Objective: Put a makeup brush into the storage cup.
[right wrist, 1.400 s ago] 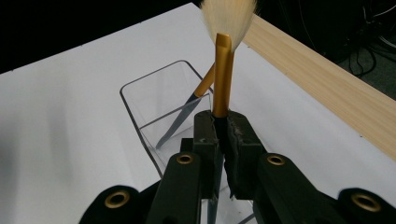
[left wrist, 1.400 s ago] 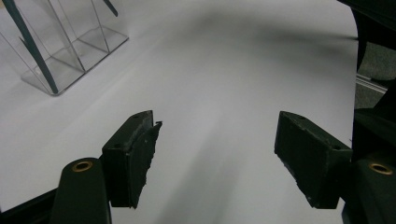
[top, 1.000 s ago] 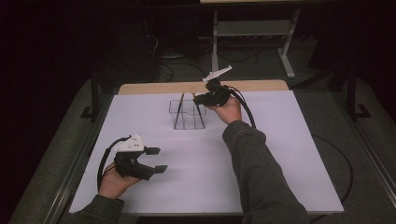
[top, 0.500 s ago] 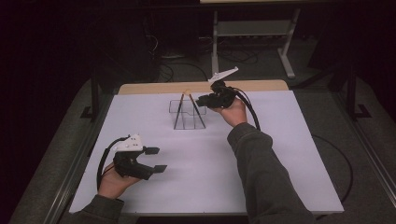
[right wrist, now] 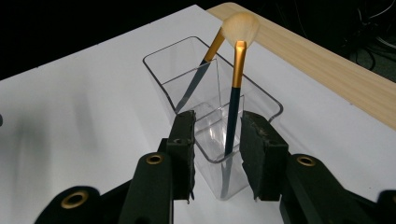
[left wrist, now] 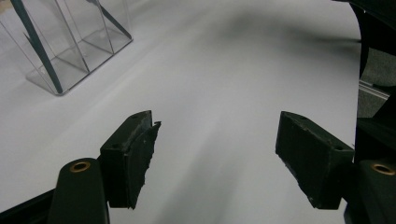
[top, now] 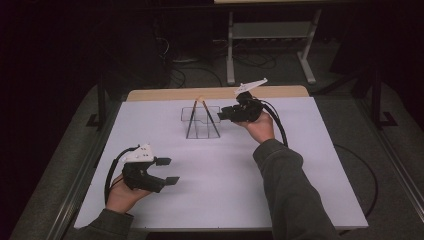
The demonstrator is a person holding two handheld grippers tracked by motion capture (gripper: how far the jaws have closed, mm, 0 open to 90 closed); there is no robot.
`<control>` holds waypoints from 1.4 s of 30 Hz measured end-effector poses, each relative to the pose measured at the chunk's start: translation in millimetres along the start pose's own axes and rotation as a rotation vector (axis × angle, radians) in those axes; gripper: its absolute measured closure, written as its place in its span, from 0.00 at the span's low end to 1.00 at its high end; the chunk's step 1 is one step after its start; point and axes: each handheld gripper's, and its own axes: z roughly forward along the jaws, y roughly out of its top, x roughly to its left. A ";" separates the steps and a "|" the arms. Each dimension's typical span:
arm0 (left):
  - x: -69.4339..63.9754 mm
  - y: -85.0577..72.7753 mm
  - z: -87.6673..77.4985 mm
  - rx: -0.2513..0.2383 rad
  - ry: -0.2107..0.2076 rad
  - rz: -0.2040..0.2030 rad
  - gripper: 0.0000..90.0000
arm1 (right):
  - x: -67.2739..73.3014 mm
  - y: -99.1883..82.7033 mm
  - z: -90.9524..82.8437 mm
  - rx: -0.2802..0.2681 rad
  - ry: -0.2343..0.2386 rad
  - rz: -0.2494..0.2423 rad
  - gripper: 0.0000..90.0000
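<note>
Step in hand, as judged: release after placement. Two makeup brushes (right wrist: 232, 105) stand leaning in the clear organizer (right wrist: 212, 123), heads crossing above it. The right tongs (right wrist: 215, 147) sit just beside the organizer; their jaws have just been opening and press on nothing. The left tongs (top: 167, 170) hover open, empty, well apart from the organizer. Next: withdraw the right tongs without tipping the organizer.

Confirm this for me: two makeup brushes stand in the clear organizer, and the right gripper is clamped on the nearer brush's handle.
Not quite. Two makeup brushes do stand in the clear organizer, but the right gripper is not clamped: its jaws have just been opening and stand apart from the handle, as the right gripper view shows.
</note>
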 end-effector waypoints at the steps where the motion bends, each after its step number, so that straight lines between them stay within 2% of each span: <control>1: 0.6 0.2 0.4 -0.007 -0.002 -0.001 0.31 | 0.4 -0.8 -1.5 0.002 -0.004 0.005 0.71; 11: 1.4 0.4 -1.1 -0.025 0.008 -0.017 0.30 | 1.2 -10.2 -16.4 -0.025 -0.020 0.009 0.67; 14: 1.7 1.0 0.0 -0.022 0.007 -0.010 0.30 | 1.0 -13.7 -20.6 -0.036 -0.025 0.009 0.67; 22: 2.6 1.0 1.2 -0.023 0.004 -0.018 0.29 | 1.1 -23.2 -30.4 -0.037 -0.018 0.028 0.64; 28: 3.5 0.0 1.6 -0.026 0.012 -0.028 0.29 | 3.3 -26.8 -36.0 -0.056 -0.024 0.026 0.63; 42: 5.8 -0.8 -0.8 -0.032 0.032 -0.032 0.29 | 6.4 -36.1 -48.9 -0.061 -0.034 0.027 0.58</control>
